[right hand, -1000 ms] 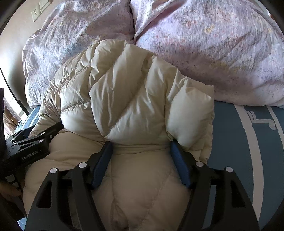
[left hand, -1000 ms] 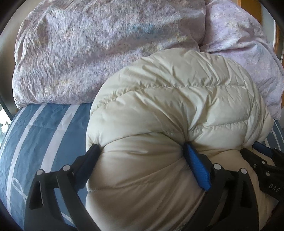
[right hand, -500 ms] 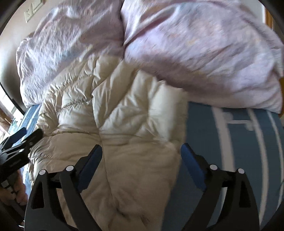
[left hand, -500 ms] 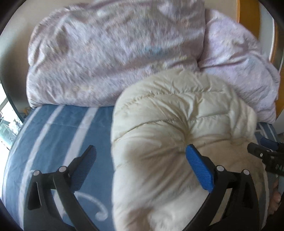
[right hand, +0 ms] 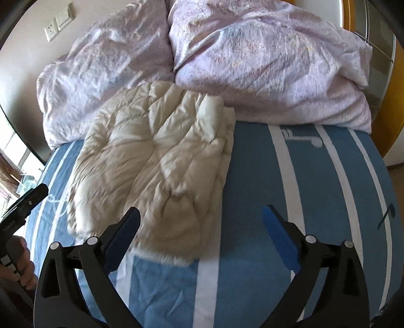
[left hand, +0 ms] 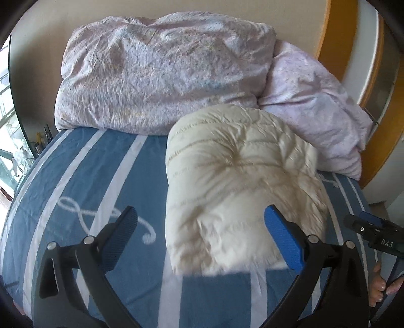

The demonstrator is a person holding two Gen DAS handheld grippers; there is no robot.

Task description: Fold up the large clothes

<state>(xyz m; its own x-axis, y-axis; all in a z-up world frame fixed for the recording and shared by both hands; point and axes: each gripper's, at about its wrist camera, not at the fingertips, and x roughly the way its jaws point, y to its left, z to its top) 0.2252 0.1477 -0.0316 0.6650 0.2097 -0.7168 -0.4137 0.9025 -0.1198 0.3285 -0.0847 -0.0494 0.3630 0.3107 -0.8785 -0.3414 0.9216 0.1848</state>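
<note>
A cream puffy down jacket (left hand: 240, 181) lies folded into a thick bundle on the blue striped bed sheet (left hand: 101, 181). It also shows in the right wrist view (right hand: 156, 161). My left gripper (left hand: 202, 234) is open and empty, held just short of the jacket's near edge. My right gripper (right hand: 202, 227) is open and empty, also drawn back from the jacket's near edge. The right gripper's tip shows at the right edge of the left wrist view (left hand: 371, 232).
A rumpled lilac duvet (left hand: 164, 75) is piled along the head of the bed, right behind the jacket; it also shows in the right wrist view (right hand: 265, 65). A wall with sockets (right hand: 58, 22) is behind. A wooden door frame (left hand: 338, 37) stands at right.
Both grippers opened, let go of the jacket and pulled back toward me. The jacket now lies settled on the sheet, smaller in both views.
</note>
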